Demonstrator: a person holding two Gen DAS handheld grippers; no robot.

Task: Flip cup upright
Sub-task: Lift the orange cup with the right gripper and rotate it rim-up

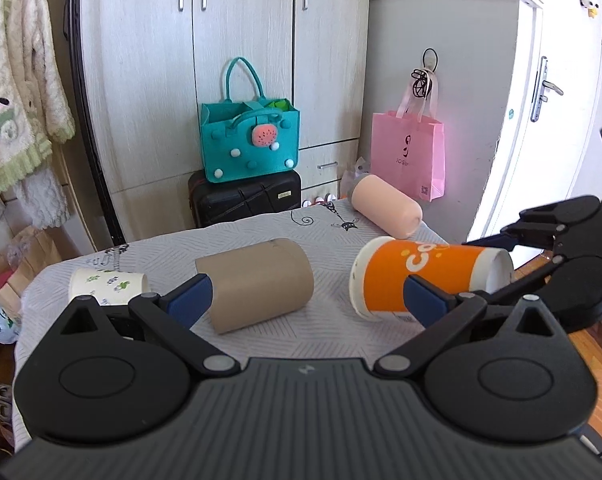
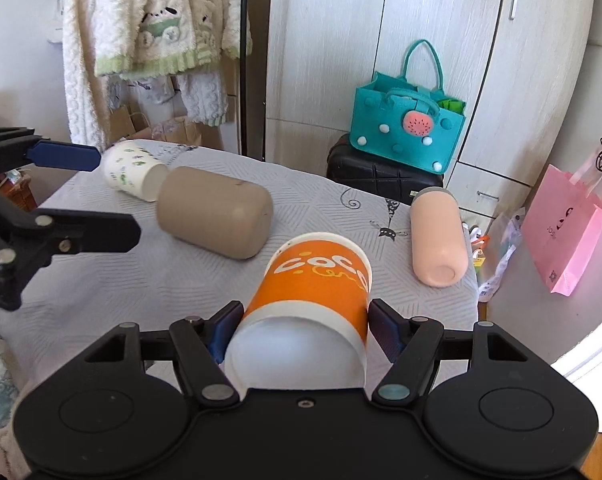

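The orange cup (image 2: 317,304) is found lying on its side on the tabletop (image 2: 141,280), pinched at its base by the right gripper (image 2: 301,332). Uprighting remains outstanding. The left gripper (image 1: 305,296) jaws are spread, empty.

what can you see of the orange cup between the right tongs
The orange paper cup with white lettering lies on its side on the grey patterned tablecloth. It has a white rolled rim at the mouth, pointing away from the right tongs, and a white band at the base, which faces that camera. The blue pads sit on either side of its lower body; the left pad looks in contact, while a slight gap shows at the right one. No lid is visible.
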